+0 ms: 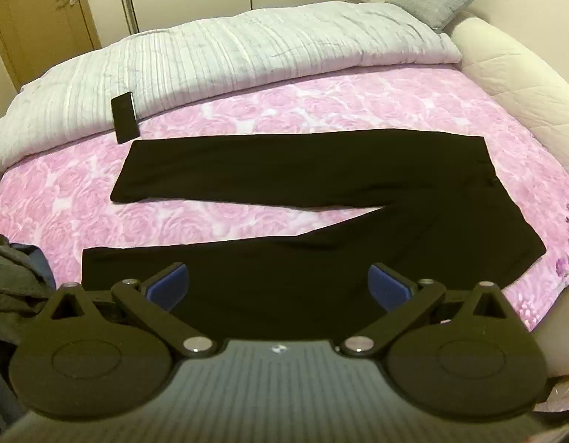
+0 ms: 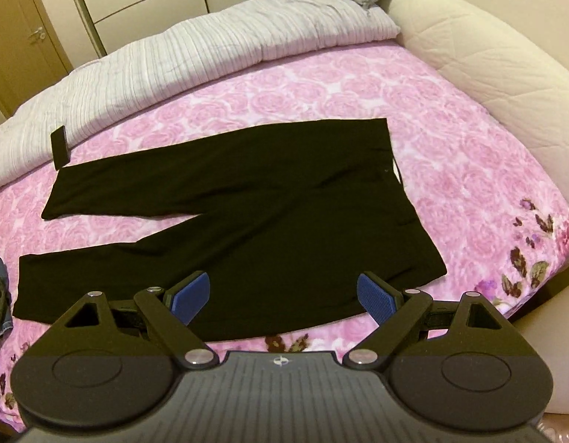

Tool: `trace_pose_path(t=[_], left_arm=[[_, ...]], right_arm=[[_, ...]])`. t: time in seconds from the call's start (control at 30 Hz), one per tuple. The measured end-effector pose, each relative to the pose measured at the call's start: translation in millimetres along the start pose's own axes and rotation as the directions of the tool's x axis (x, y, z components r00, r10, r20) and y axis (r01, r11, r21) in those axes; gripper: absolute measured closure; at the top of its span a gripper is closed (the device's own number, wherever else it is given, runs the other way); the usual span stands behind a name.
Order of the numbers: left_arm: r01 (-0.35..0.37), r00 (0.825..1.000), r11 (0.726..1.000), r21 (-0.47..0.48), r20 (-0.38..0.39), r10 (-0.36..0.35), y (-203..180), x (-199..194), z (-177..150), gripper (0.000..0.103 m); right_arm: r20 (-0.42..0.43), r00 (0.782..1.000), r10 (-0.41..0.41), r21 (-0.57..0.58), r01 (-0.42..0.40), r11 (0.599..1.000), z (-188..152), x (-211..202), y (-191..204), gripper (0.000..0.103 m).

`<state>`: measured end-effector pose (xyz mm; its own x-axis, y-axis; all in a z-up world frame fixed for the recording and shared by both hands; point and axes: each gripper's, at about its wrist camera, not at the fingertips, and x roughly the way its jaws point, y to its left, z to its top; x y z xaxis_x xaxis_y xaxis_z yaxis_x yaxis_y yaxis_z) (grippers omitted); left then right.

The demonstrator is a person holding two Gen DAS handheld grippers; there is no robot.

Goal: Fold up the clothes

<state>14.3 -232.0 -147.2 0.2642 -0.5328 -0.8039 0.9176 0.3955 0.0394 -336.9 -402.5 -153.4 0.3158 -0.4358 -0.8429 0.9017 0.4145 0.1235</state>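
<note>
Black trousers [image 1: 321, 184] lie flat on the pink rose-patterned bed [image 1: 247, 110], legs spread apart toward the left, waistband at the right. They also show in the right wrist view [image 2: 247, 203]. My left gripper [image 1: 278, 284] is open and empty, hovering over the near trouser leg. My right gripper [image 2: 284, 297] is open and empty, above the near edge of the trousers close to the hip. Blue pads [image 2: 376, 299] face each other wide apart.
A folded grey-white quilt [image 1: 210, 62] runs along the far side of the bed. A black phone [image 1: 125, 118] leans on it near the far leg's hem. A cream padded headboard [image 2: 469, 55] is at right. Other clothes [image 1: 14, 280] lie at the left edge.
</note>
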Motion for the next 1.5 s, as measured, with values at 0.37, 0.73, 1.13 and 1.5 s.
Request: trace_pose_path(t=[0.37, 0.73, 1.13, 1.5], left_arm=[[-0.007, 1.0, 1.0, -0.014, -0.01, 0.007, -1.0, -2.4, -4.3, 0.001], [-0.094, 0.996, 0.99, 0.105, 0.006, 0.094, 13.7, -0.4, -36.7, 0.001], [-0.168, 0.97, 0.711, 0.683, -0.014, 0.243, 107.0, 119.5, -152.1, 0.017], [-0.11, 0.98, 0.471, 0.875, 0.017, 0.196, 186.7, 210.6, -201.9, 0.035]], right_arm=[[-0.017, 1.0, 0.006, -0.009, -0.006, 1.0, 0.5, 9.0, -2.9, 0.014], [-0.035, 0.999, 0.018, -0.073, -0.021, 0.997, -9.4, 23.1, 3.9, 0.014], [-0.097, 0.994, -0.054, -0.405, 0.01, 0.914, -39.4, 93.6, 82.5, 0.014], [-0.126, 0.977, -0.171, -0.646, 0.05, 0.762, -71.5, 175.8, 143.0, 0.014]])
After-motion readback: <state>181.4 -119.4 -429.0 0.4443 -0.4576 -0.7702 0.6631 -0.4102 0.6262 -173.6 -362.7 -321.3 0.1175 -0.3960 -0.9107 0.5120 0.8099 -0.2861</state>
